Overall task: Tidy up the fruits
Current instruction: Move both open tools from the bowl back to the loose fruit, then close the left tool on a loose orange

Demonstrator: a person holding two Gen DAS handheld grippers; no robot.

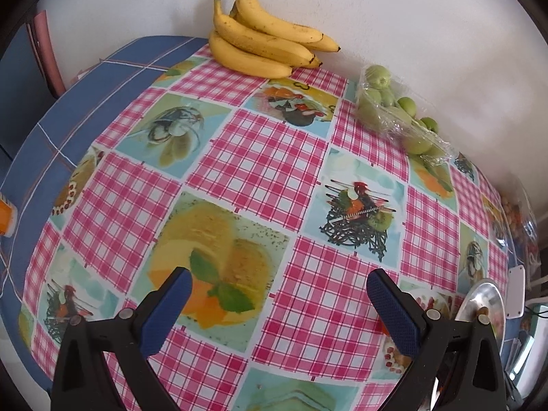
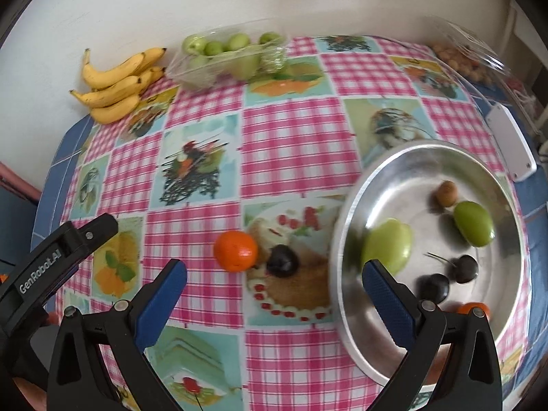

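Both your grippers, left (image 1: 277, 294) and right (image 2: 274, 286), gape wide, empty. A glossy round orange (image 2: 235, 250) touches a dark plum (image 2: 282, 260) on checked oilcloth (image 2: 294, 144), beside the shiny metal bowl (image 2: 346, 239).

A home dining table (image 2: 294, 130): checked oilcloth, bananas (image 1: 263, 41) by wall.

Ahead and right of the right gripper (image 2: 274, 284), the metal bowl (image 2: 346, 239) is motion-blurred, and its near rim hides behind the right finger. An orange (image 2: 474, 308) inside shows only a sliver. Far right, the clear box (image 2: 479, 54) holds small fruits too blurred to identify. An orange object (image 1: 6, 214) left of the left gripper (image 1: 275, 291) is cut off.
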